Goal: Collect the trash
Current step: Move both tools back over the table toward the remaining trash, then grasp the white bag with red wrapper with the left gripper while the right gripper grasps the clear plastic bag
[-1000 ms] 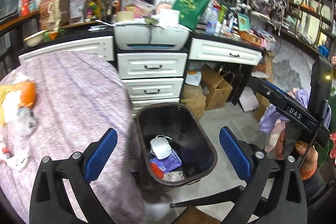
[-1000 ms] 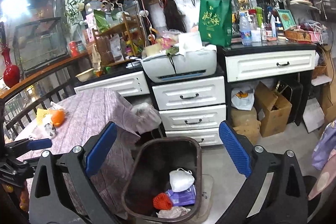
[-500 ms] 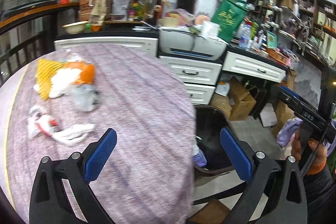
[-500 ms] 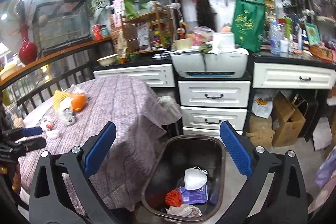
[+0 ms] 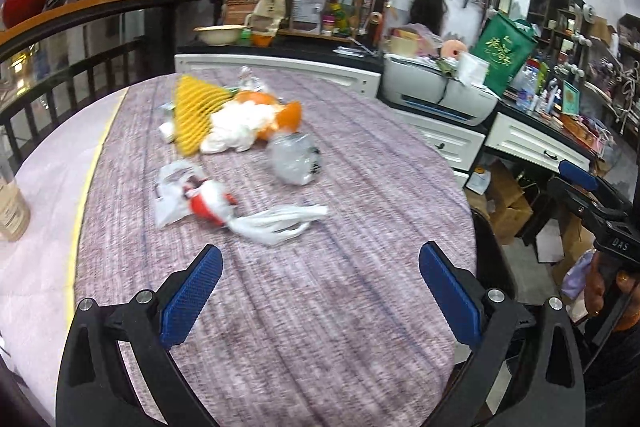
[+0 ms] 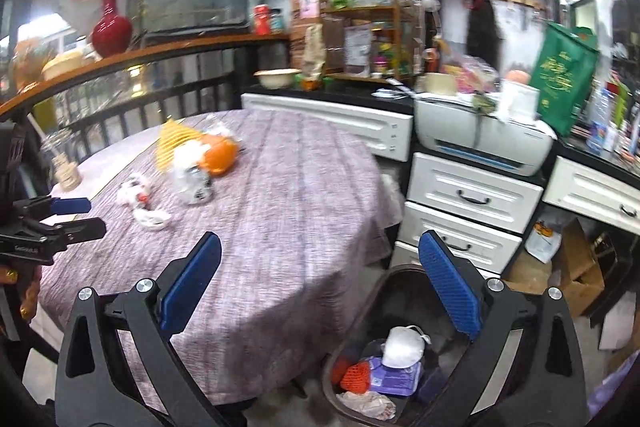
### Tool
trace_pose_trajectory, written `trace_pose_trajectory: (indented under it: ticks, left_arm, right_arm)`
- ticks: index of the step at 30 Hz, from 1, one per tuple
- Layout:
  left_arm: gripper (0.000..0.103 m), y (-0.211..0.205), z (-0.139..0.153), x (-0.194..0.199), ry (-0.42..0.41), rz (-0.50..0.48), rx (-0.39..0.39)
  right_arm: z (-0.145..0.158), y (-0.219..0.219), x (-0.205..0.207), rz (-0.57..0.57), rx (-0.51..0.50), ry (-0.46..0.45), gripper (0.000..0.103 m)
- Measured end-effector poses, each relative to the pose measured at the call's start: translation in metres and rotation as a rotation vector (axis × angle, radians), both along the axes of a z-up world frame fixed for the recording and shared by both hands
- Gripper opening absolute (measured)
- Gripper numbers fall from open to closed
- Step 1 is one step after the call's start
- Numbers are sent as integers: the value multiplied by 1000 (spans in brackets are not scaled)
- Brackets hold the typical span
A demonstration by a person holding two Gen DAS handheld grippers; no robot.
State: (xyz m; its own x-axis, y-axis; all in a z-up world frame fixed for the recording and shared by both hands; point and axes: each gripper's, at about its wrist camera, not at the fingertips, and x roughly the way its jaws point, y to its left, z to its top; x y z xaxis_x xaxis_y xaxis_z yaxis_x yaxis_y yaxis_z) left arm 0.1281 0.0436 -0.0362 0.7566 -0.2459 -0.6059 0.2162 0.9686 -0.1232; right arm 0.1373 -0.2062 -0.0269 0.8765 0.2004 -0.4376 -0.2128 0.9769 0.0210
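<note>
My left gripper [image 5: 320,285] hangs open over the purple-clothed round table [image 5: 360,307], empty. Ahead of it lie a white plastic bag [image 5: 276,221], a red-and-white wrapper [image 5: 208,203], a crumpled clear bag [image 5: 294,159], a yellow foam net [image 5: 194,111] and white tissue with orange peel [image 5: 260,115]. My right gripper [image 6: 320,285] is open and empty, above the gap between table [image 6: 280,227] and dark trash bin [image 6: 348,339]. The bin holds a white mask [image 6: 402,341], a purple pack [image 6: 394,377] and an orange net [image 6: 356,373]. The same trash pile [image 6: 192,163] lies on the table's far left.
White drawers [image 6: 468,203] and a printer [image 6: 480,143] stand behind the bin. Cardboard boxes [image 6: 576,275] sit on the floor at right. A jar [image 5: 10,207] stands at the table's left edge. A dark railing [image 6: 160,103] runs behind the table. A hand [image 5: 604,291] holds the other gripper.
My left gripper has swung left from above the bin to over the table, bringing the trash pile into view. My right gripper has also turned left, with more table now showing.
</note>
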Motion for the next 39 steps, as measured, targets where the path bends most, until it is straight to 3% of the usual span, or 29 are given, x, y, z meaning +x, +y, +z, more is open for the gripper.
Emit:
trace_pose_trajectory:
  ticks: [8, 14, 20, 29, 32, 36, 38, 39]
  left_arm:
    - [97, 30, -6, 2, 17, 76, 10]
    - [97, 58, -10, 7, 28, 133, 24]
    - [97, 82, -12, 16, 59, 172, 0]
    - [97, 74, -11, 52, 94, 143, -17]
    - [97, 66, -15, 73, 141, 120, -28]
    - [97, 60, -22, 97, 165, 154, -3]
    - [95, 60, -26, 103, 181, 162, -7]
    - [88, 59, -28, 104, 186, 163, -12]
  right_arm:
    - [0, 44, 19, 106, -27, 37, 97]
    - [-3, 73, 49, 181, 40, 116, 97]
    - [-18, 105, 78, 230, 26, 191, 97]
    - [-24, 123, 115, 224, 33, 220, 97]
    - [-23, 119, 124, 199, 39, 221, 97]
    - [-28, 109, 126, 183, 72, 238, 97]
    - [-30, 107, 126, 181, 71, 239, 97]
    - [-30, 106, 125, 181, 70, 238, 97]
